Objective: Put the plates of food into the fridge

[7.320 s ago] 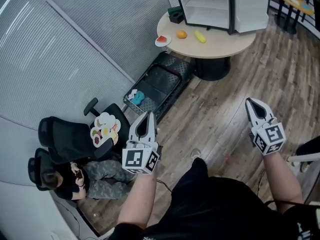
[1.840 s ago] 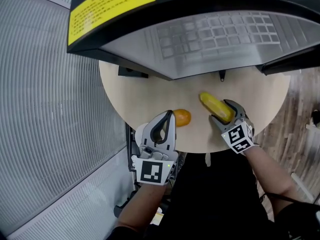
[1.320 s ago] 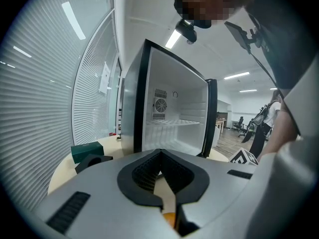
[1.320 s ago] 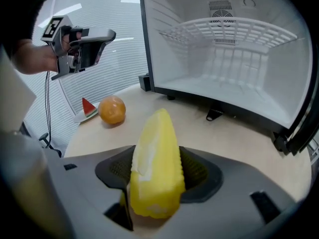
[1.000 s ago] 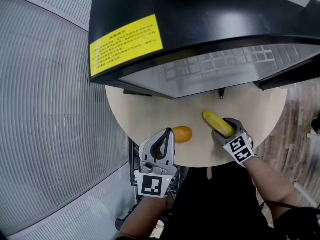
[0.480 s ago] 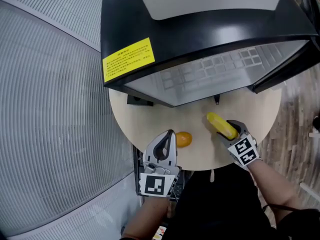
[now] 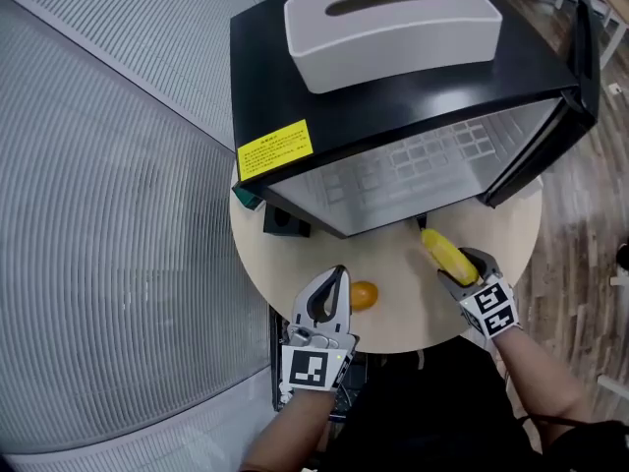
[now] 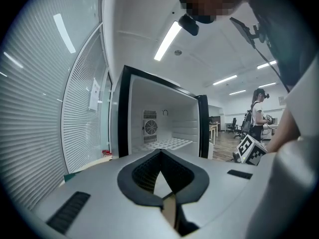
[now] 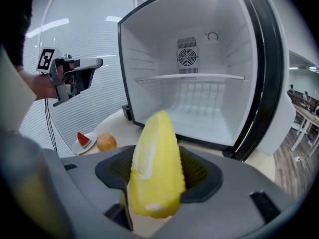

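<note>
A black mini fridge (image 7: 413,96) stands on a round wooden table (image 7: 295,273), its door (image 7: 588,52) swung open to the right. Its white inside (image 9: 199,83) holds only a bare shelf. My right gripper (image 7: 454,266) is shut on a yellow corn cob (image 9: 154,168), which it holds above the table just in front of the fridge opening. My left gripper (image 7: 336,275) is shut with nothing in it and hovers beside an orange (image 7: 364,295) lying on the table. A small plate with a watermelon slice (image 9: 84,141) sits next to the orange (image 9: 106,142).
A white box (image 7: 393,23) lies on top of the fridge. A small black object (image 7: 285,222) sits on the table at the fridge's left corner. A slatted glass wall (image 7: 108,214) runs along the left. A person (image 8: 256,116) stands far off in the room.
My right gripper has risen with the corn cob, off the table and nearer the fridge opening. My left gripper has risen a little. My view has pulled back, and the fridge top shows.
</note>
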Motion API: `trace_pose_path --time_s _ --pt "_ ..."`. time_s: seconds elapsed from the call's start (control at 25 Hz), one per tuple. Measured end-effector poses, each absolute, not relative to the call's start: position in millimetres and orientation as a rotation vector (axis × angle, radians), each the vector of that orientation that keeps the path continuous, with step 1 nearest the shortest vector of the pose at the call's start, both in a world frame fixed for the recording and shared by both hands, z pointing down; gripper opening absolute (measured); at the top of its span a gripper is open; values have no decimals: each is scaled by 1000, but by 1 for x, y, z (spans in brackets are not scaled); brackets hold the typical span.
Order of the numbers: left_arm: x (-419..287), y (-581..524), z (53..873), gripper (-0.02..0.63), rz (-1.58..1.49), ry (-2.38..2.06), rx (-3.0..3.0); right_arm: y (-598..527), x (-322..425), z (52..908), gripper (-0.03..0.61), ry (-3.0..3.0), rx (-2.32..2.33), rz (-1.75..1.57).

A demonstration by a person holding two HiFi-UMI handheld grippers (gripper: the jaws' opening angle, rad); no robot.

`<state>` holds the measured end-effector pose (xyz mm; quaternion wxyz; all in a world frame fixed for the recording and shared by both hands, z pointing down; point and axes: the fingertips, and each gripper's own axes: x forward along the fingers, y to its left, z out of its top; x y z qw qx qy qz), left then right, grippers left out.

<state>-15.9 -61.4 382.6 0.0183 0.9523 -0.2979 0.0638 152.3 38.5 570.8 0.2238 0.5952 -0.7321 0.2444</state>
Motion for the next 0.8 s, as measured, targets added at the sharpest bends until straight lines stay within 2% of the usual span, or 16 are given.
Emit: trace_pose_path --time_s 0.8 --pt "39 -56 316 5 64 -871 3078 19 207 472 265 -2027 1825 502"
